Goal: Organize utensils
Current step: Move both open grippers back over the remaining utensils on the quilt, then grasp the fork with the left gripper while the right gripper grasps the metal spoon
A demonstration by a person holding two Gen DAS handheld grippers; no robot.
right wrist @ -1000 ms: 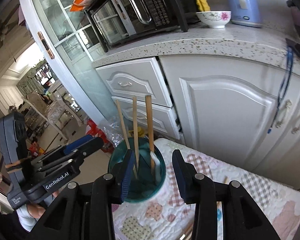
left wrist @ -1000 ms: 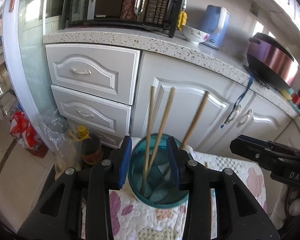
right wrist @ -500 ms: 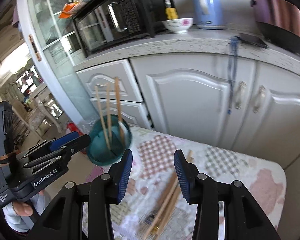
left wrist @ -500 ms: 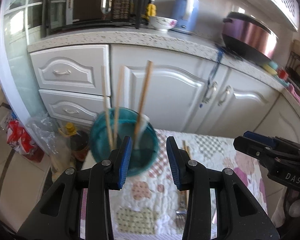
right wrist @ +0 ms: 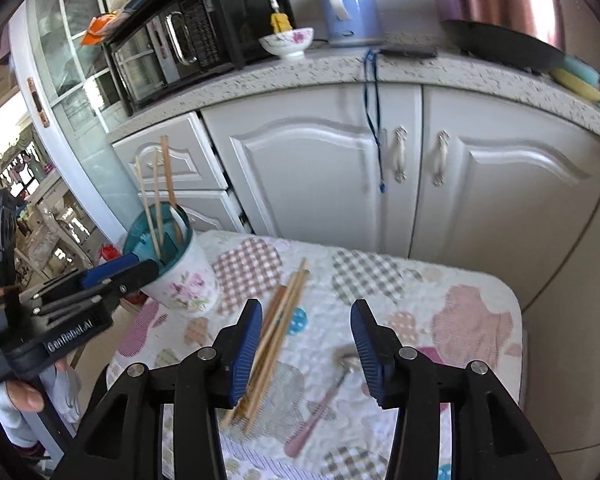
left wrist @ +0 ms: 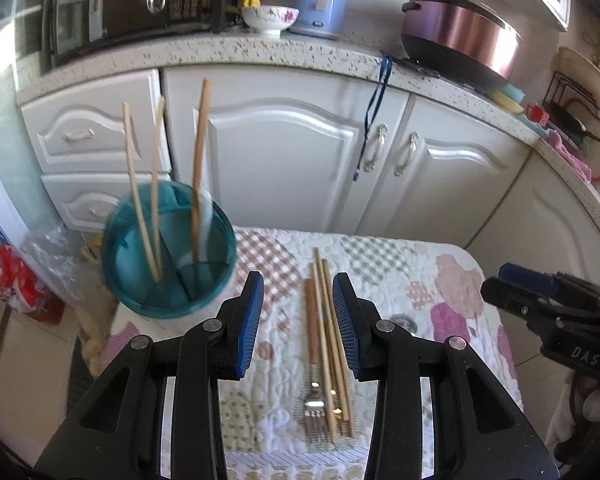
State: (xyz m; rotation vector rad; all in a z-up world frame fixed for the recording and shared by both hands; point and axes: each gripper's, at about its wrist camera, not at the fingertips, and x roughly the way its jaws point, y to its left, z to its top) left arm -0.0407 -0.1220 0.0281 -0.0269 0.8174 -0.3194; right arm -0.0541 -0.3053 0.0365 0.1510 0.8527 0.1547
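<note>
- Left wrist view: the teal-rimmed utensil holder (left wrist: 170, 252) stands at the far left corner of the quilt-covered bench (left wrist: 440, 280). Three chopsticks (left wrist: 154, 184) and one white handle already stand upright in its compartments, so that part of the tidying looks done.
- Still flat on the quilt are a bundle of loose chopsticks (left wrist: 326, 332) and a fork (left wrist: 314, 404) with a brown handle, lying side by side just right of the holder.
- The left gripper (left wrist: 298, 320) hangs above this bundle with its fingers released and nothing between the pads; the chopsticks only show through the gap, lower down on the quilt.
- Right wrist view: the holder (right wrist: 176, 268) shows its white floral wall, with the same sticks inside. The loose chopsticks (right wrist: 280, 320) run diagonally from near the holder toward the camera.
- A pink-handled spoon (right wrist: 324, 400) lies apart from them, to the right, so at least three kinds of utensil remain to be put away.
- The right gripper (right wrist: 304, 352) is empty, its jaws opening, hanging over the quilt between the chopsticks and the spoon.
- By my reading the task is partly done: a pick-up of the remaining pieces comes next.
</note>
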